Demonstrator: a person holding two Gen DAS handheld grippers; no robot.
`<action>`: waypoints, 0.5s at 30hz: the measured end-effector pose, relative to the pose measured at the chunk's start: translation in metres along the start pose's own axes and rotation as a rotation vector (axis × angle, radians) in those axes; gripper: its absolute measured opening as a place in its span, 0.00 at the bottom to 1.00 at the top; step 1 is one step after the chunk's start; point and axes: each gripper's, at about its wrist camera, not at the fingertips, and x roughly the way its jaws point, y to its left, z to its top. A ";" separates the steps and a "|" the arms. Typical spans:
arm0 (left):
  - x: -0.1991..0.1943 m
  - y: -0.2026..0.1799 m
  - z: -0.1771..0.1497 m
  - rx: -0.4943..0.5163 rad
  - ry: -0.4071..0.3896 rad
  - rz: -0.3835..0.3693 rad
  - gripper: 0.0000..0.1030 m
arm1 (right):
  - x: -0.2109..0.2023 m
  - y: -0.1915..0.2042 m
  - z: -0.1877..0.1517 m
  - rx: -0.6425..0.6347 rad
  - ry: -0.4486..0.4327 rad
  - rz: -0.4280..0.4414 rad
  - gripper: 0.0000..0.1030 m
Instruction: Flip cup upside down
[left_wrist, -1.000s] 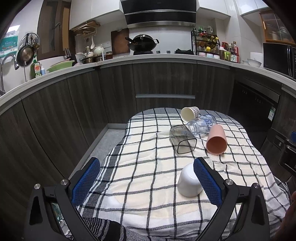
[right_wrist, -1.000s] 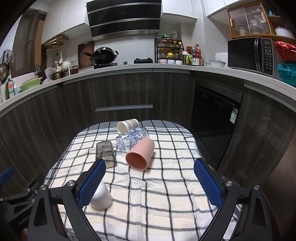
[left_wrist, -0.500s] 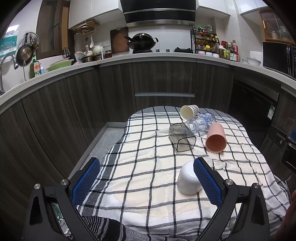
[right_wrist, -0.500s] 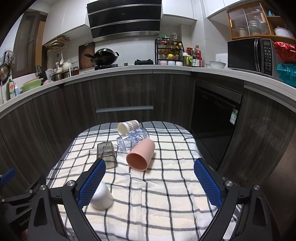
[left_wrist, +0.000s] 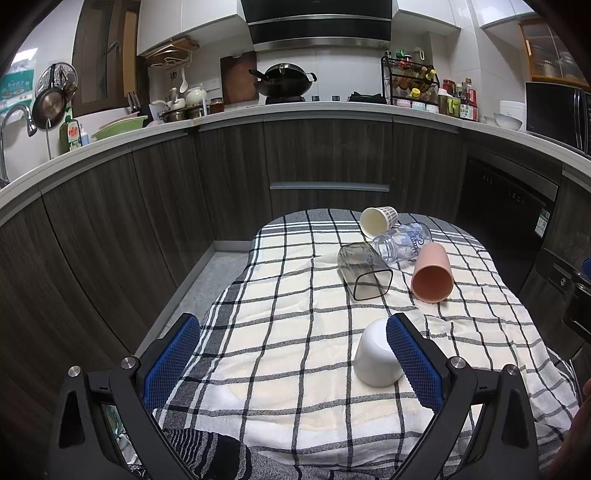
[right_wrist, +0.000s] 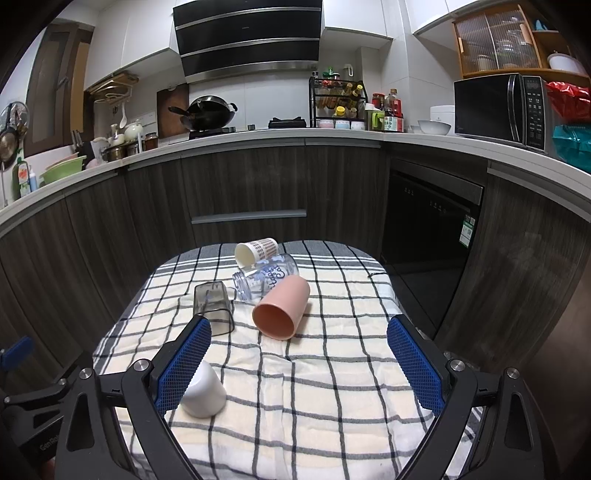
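A white cup (left_wrist: 376, 357) stands upside down on the checked cloth, just inside my left gripper's right finger; it also shows in the right wrist view (right_wrist: 204, 390) behind the right gripper's left finger. A pink cup (left_wrist: 432, 273) (right_wrist: 281, 307), a smoky square cup (left_wrist: 364, 271) (right_wrist: 214, 307), a clear printed glass (left_wrist: 402, 242) (right_wrist: 266, 276) and a patterned paper cup (left_wrist: 378, 220) (right_wrist: 255, 251) lie on their sides further back. My left gripper (left_wrist: 293, 339) is open and empty. My right gripper (right_wrist: 298, 341) is open and empty, short of the pink cup.
The checked cloth (left_wrist: 295, 332) covers a small table with drops at its left and near edges. Dark kitchen cabinets (left_wrist: 325, 158) curve around behind. A black dishwasher front (right_wrist: 424, 221) stands to the right. The left gripper's body (right_wrist: 26, 410) shows at the lower left.
Both grippers have drifted slightly, so the cups sit a little lower or nearer in view. Nothing was grasped or moved on the cloth.
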 end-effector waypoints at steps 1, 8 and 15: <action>0.000 0.000 0.000 0.000 0.000 -0.001 1.00 | 0.000 0.000 0.000 0.000 0.002 0.000 0.94; 0.000 0.000 0.000 -0.001 0.001 0.000 1.00 | 0.000 0.001 -0.001 0.000 0.004 0.001 0.94; 0.001 0.000 -0.003 -0.005 0.008 -0.002 1.00 | 0.001 0.002 -0.002 0.001 0.009 0.003 0.94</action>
